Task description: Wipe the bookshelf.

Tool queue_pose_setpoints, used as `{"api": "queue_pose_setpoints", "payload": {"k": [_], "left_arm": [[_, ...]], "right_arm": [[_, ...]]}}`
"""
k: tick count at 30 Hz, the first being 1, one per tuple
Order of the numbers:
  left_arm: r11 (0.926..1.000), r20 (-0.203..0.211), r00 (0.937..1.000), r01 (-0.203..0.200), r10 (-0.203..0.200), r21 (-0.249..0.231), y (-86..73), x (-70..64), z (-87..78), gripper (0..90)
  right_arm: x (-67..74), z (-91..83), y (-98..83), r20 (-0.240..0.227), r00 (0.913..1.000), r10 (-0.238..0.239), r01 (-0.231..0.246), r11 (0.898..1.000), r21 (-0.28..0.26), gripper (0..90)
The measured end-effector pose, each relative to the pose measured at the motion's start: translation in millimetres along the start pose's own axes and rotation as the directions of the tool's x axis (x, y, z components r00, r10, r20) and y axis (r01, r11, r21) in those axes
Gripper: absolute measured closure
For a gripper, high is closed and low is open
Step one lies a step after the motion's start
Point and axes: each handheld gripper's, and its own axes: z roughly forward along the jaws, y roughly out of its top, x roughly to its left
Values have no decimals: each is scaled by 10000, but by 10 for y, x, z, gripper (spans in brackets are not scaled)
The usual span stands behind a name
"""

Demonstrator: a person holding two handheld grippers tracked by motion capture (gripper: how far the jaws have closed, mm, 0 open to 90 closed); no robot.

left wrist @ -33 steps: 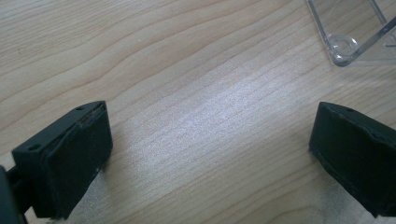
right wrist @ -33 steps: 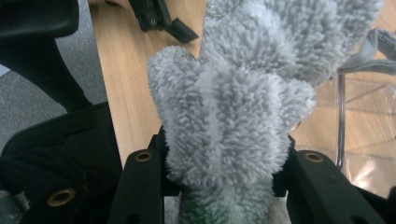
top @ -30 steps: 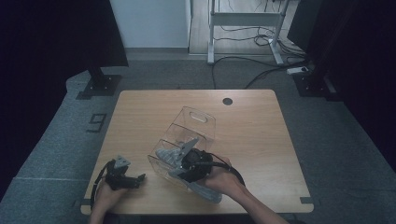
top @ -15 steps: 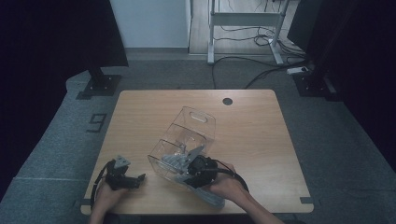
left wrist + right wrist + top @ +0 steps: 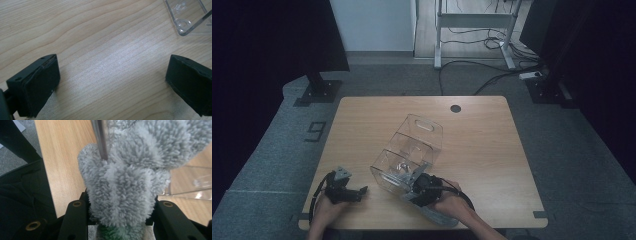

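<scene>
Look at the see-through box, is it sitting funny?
Yes. The clear plastic box is tipped on the wooden table, its open end facing the right gripper. That gripper is shut on a fluffy grey cloth pressed against the box's rim.

High view: fixed above the near edge, looking forward and down over the whole wooden table (image 5: 492,150), with the clear bin (image 5: 409,152) at centre. Left gripper view: close above the tabletop, facing along its jaws, a bin corner (image 5: 190,22) at upper right. Right gripper view: very close, against the bin wall (image 5: 190,185). All three views share the bin.
</scene>
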Motion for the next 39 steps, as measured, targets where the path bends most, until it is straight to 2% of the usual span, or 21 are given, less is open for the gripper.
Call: {"api": "queue_pose_setpoints", "payload": {"k": [5, 12, 19, 23, 30, 39], "left_arm": [[10000, -2, 10000, 3, -3, -2, 0, 0, 0, 0], [10000, 1, 10000, 2, -2, 3, 1, -1, 0, 0], [10000, 13, 10000, 6, -6, -6, 1, -1, 1, 0], [10000, 3, 10000, 5, -5, 1, 1, -1, 0, 0], [10000, 8, 10000, 3, -3, -12, 1, -1, 2, 0], [10000, 2, 10000, 11, -11, -28, 0, -2, 3, 0]], "right_arm": [[-16, 151, -85, -51, 9999, 105, -104, 9997, 229, 599], [-32, 263, -182, -150, 9996, 236, -234, 9996, 126, 601], [-19, 252, -177, -96, 9997, 228, -227, 9997, 109, 605], [-9, 202, -167, -70, 9999, 147, -147, 9999, 22, 609], [6, 4, -165, 23, 10000, 21, -20, 9999, -113, 612], [-40, -317, -267, 245, 9994, 240, -229, 9988, -428, 613]]}}
